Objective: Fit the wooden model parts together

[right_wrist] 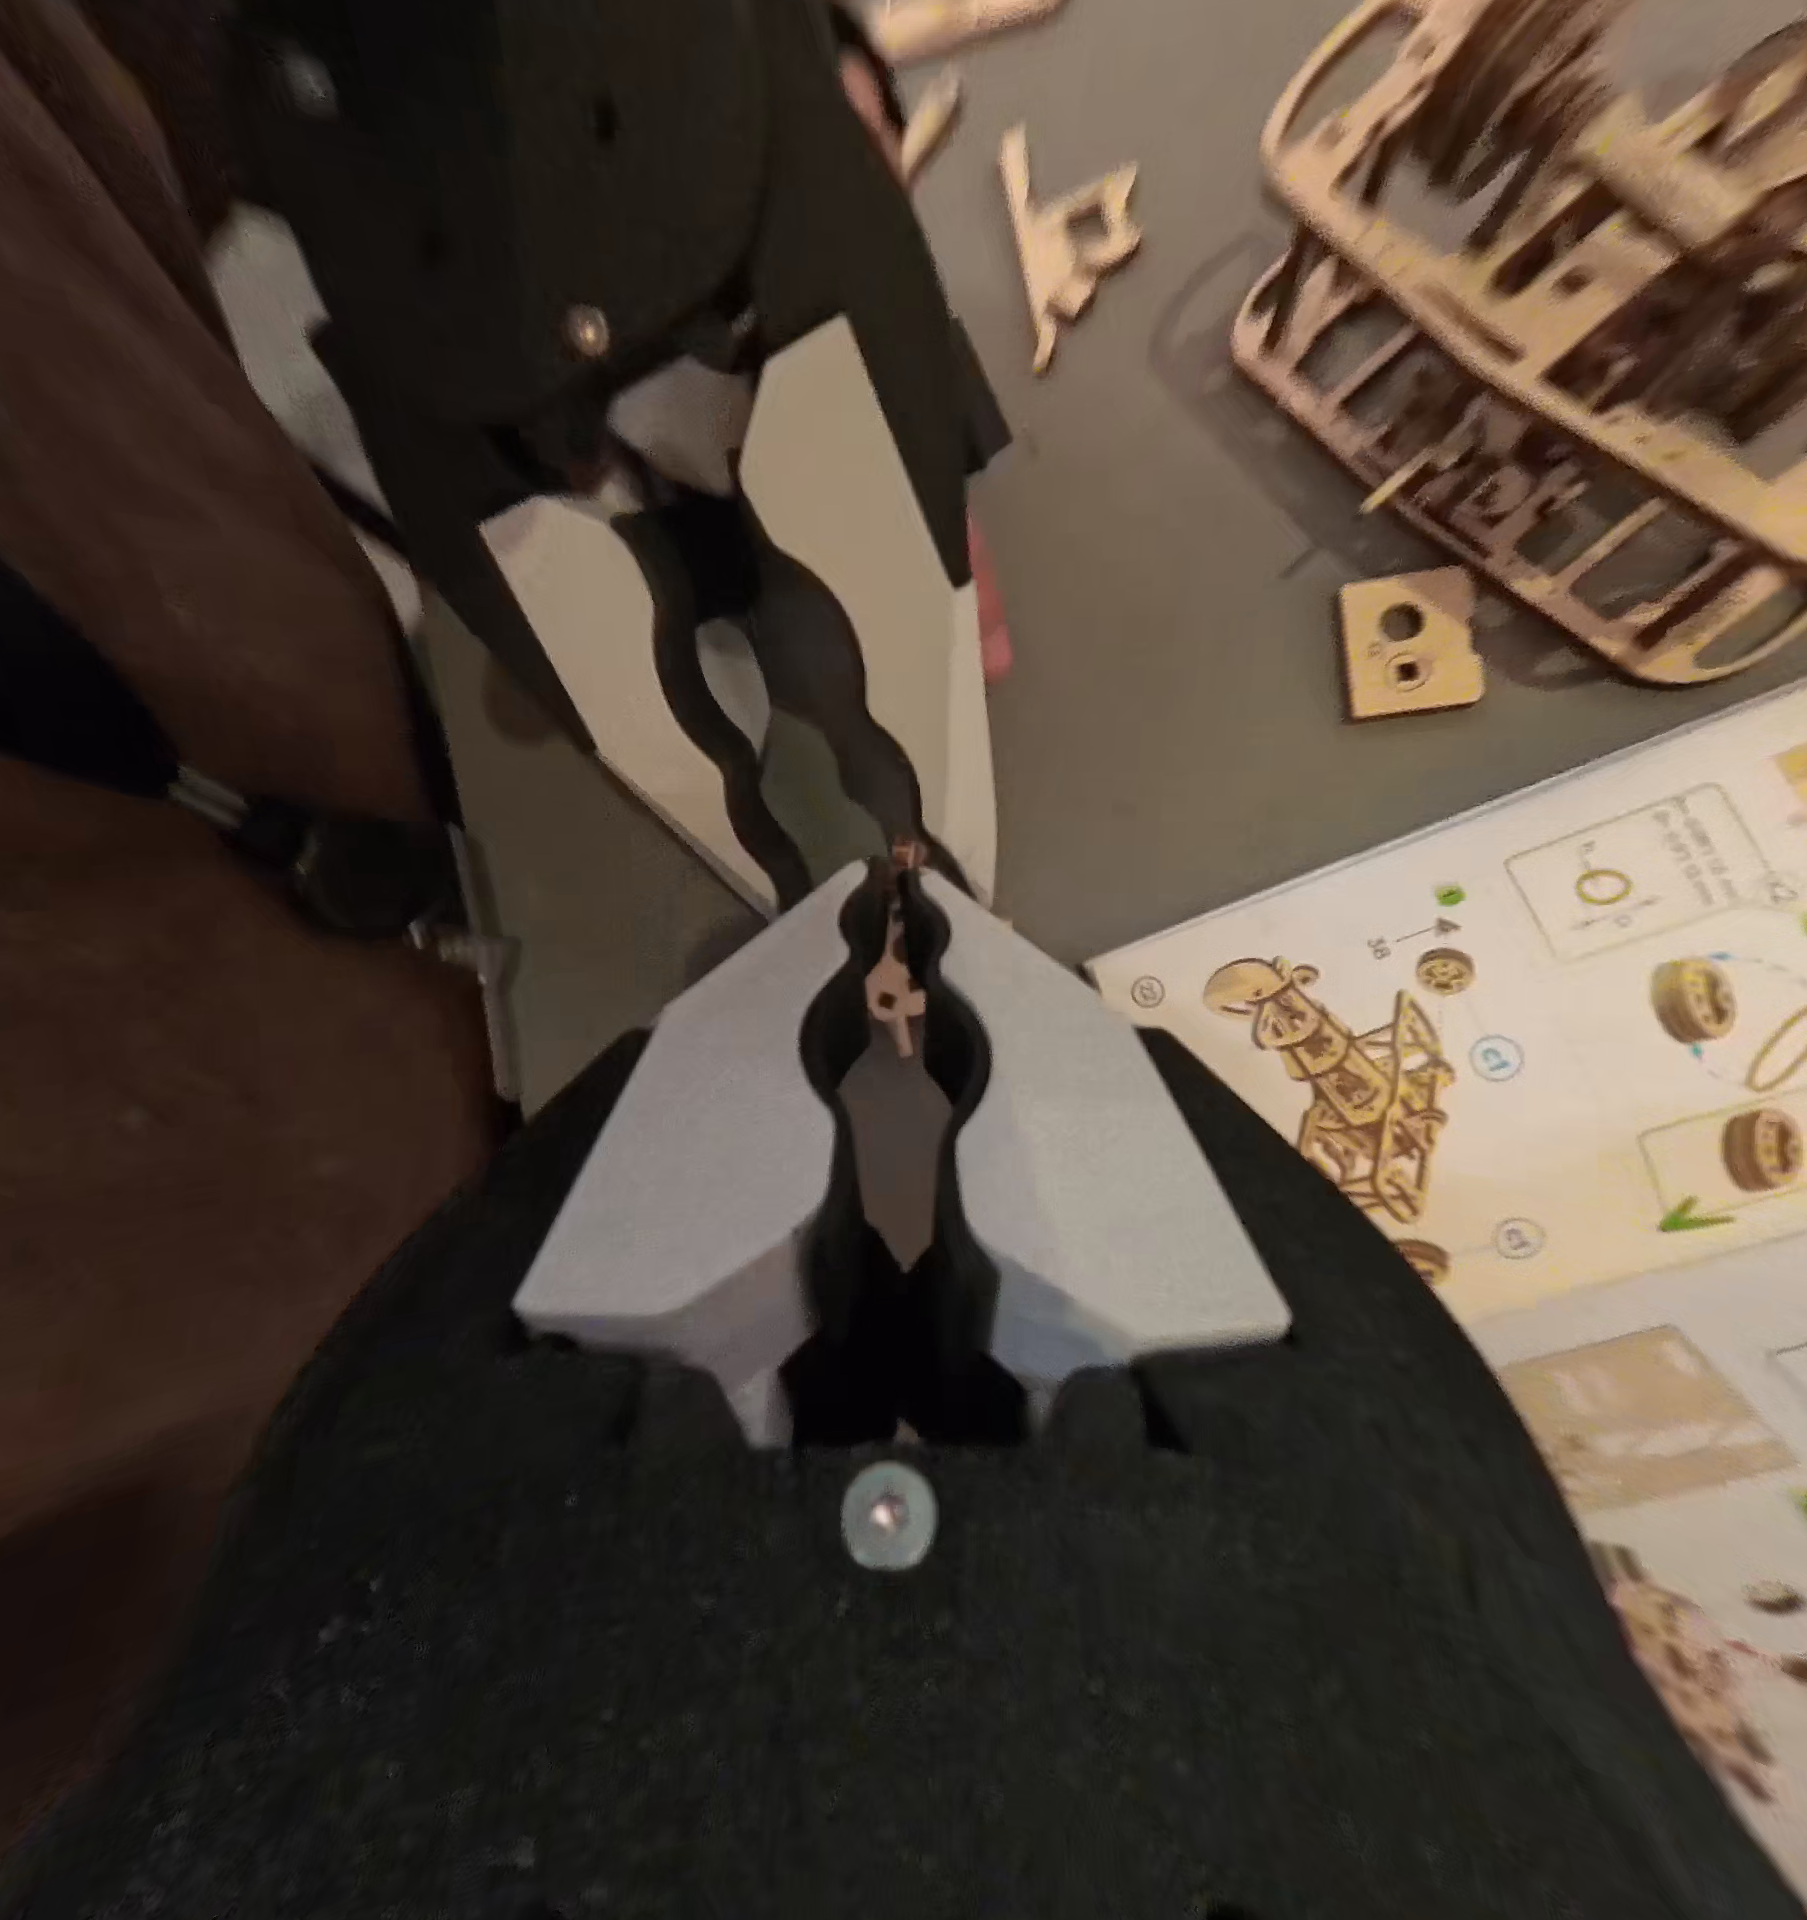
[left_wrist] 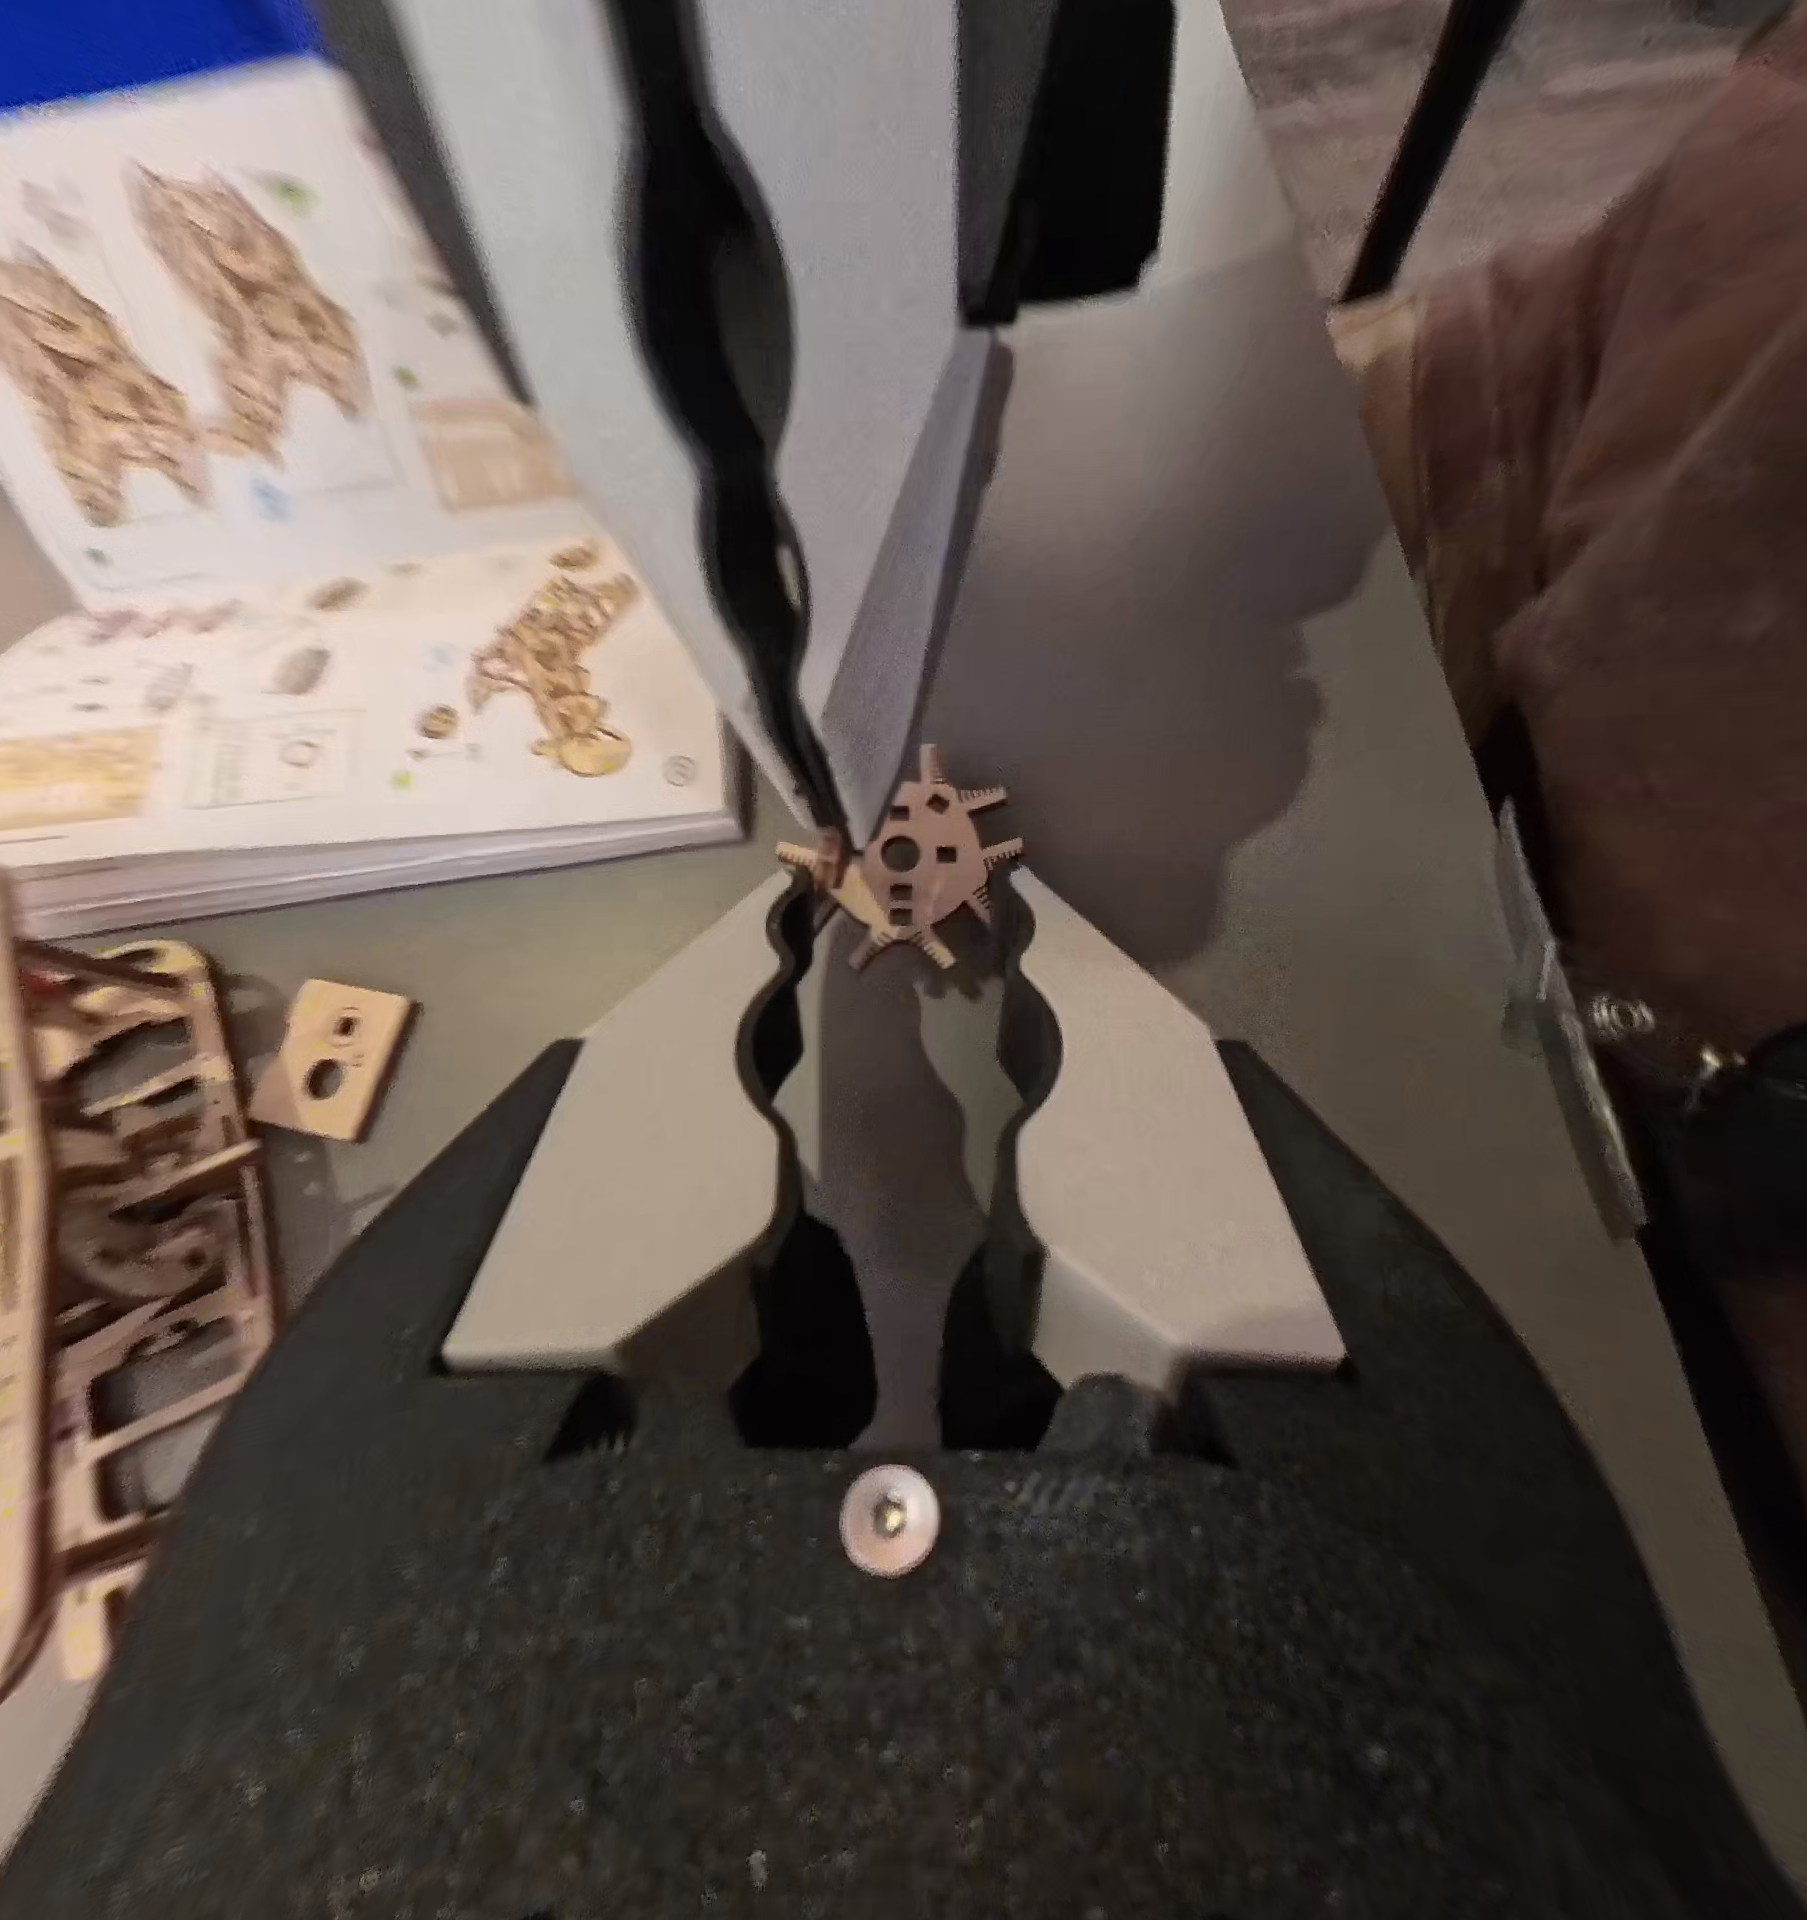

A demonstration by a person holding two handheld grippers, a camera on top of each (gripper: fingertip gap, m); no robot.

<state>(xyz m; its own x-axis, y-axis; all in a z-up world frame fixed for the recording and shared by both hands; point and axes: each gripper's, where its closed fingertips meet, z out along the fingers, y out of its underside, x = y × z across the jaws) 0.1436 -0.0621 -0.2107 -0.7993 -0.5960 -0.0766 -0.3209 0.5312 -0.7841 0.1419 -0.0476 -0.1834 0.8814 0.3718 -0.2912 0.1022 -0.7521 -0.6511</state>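
- We see our left gripper from its own camera, its two fingers standing apart with a clear gap between the wavy black pads; only the tips come near the small wooden piece.
- That wooden piece is a flat, spiky part with comb-toothed arms, a round hole and several small cut-outs, held up above the grey table right between the tips of both grippers.
- Our right gripper reaches in from the top of the left wrist view, its fingers drawn together and pinching one arm of the piece at its left edge.
- In the right wrist view, our right gripper is clamped on the wooden piece, seen edge-on between the pads, while the left gripper meets it tip to tip from above.
- Whether the left tips actually touch the piece we cannot tell.
- An open instruction booklet lies on the table to the left in the left view.
- A part-built wooden model frame stands on the table, with a small square plate with two holes just beside it and a loose flat part farther off.
- A brown sleeve fills the right side of the left view.
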